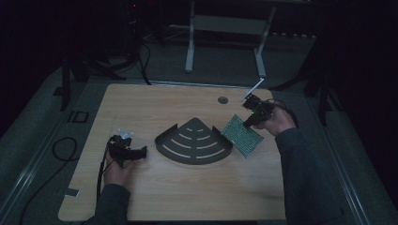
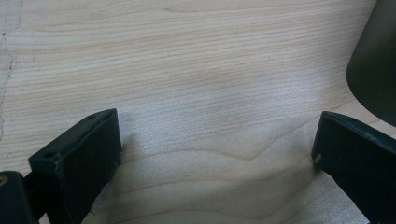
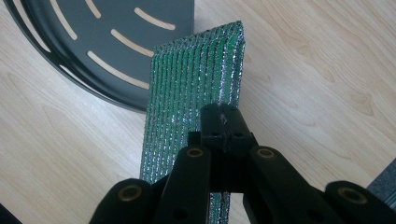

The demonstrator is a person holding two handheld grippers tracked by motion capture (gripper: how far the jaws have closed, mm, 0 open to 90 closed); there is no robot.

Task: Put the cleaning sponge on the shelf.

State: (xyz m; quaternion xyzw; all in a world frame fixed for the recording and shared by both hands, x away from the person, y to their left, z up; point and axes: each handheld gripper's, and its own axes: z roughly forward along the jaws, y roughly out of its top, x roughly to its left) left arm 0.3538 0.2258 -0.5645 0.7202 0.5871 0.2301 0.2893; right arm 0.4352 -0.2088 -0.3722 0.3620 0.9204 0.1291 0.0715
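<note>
A green, silver-flecked pad [image 1: 241,136] lies tilted just right of a dark, slotted, quarter-round tray [image 1: 193,140] at the middle of the wooden table. My right gripper [image 1: 247,123] is shut on the pad's near edge. In the right gripper view, the pad [image 3: 196,79] runs away from the closed jaws of the right gripper [image 3: 224,123] toward the tray's rim [image 3: 107,28]. My left gripper [image 1: 143,151] rests left of the tray and points at it. In its own view, the left gripper [image 2: 217,154] stands open over bare wood, with the tray's edge [image 2: 376,60] at the upper right.
The table [image 1: 187,187] has a round grommet hole [image 1: 223,100] near its far edge. Beyond that edge stands a metal frame [image 1: 225,28] on the dark floor. A cable [image 1: 61,150] loops on the floor to the left.
</note>
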